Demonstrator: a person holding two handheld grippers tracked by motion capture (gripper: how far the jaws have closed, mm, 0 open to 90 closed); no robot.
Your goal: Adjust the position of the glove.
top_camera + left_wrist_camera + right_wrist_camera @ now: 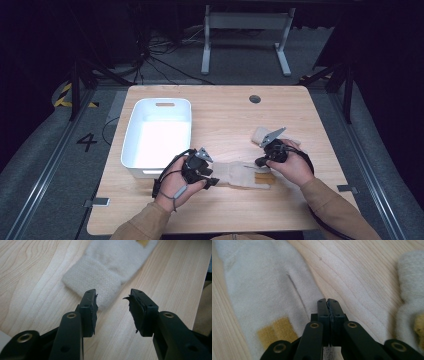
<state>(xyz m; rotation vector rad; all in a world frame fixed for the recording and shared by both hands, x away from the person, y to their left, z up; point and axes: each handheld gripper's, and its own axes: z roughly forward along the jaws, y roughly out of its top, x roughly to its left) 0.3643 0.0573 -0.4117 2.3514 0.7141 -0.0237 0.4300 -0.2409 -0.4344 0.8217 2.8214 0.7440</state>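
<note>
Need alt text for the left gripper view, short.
The left gripper hangs open over a wooden table, its black jaws flanking the ribbed cuff of a cream sock lying flat. A yellow patch shows at the sock's far end.

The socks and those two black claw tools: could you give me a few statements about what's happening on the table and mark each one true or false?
1. The left gripper has its jaws apart, with the folded cuff of a cream sock just ahead of them. True.
2. The right gripper is wide open. False: its jaws are pressed together, above the edge of the sock.
3. The white bin holds a sock. False: its inside looks bare.
4. The sock has a yellow patch. True.
5. A second sock lies on the table beyond the person's right hand. True.
</note>
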